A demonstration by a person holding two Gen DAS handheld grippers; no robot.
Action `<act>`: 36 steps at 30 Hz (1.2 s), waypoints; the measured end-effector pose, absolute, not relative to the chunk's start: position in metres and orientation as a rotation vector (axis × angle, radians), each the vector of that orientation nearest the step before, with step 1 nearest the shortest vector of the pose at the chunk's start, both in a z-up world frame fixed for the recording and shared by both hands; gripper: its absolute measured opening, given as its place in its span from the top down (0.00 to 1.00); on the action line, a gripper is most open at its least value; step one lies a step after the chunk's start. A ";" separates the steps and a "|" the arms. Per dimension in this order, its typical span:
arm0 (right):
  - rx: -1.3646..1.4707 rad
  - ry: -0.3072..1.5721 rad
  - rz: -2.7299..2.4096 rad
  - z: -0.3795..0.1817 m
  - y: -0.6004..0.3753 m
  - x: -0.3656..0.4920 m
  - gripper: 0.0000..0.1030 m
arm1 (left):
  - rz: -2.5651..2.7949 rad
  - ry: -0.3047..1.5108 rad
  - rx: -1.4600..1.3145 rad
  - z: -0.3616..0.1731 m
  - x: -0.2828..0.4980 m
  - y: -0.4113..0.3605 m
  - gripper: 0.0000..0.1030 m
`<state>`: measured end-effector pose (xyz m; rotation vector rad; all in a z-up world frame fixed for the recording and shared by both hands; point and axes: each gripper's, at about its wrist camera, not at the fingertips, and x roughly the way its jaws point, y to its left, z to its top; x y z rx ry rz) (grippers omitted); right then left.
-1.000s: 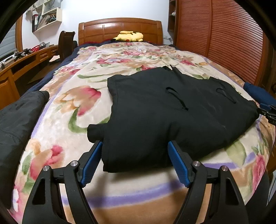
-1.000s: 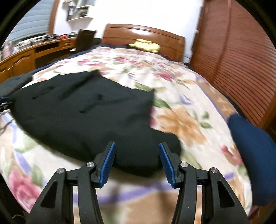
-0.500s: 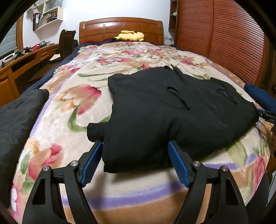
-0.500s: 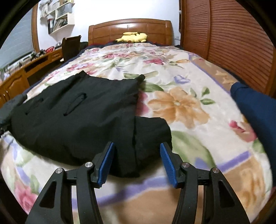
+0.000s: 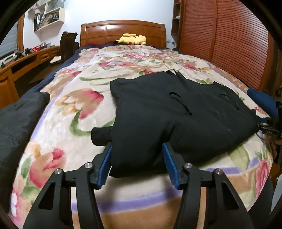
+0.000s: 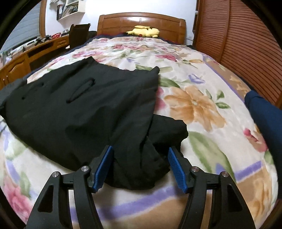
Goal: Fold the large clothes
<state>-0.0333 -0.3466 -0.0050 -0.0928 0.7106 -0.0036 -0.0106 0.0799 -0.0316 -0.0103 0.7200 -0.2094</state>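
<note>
We're looking down a bed in floral blanket toward its wooden headboard, white wall behind, slatted wooden doors alongside.

A floral blanket covers the bed. A yellow plush toy lies at the wooden headboard. A desk runs along the bed's left edge.

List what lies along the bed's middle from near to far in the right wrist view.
Right tool → black garment → floral blanket → yellow plush toy → wooden headboard.
</note>
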 end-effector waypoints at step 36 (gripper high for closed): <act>-0.063 0.668 0.134 0.030 -0.365 -0.124 0.73 | -0.254 0.643 0.046 0.023 -0.111 0.070 0.91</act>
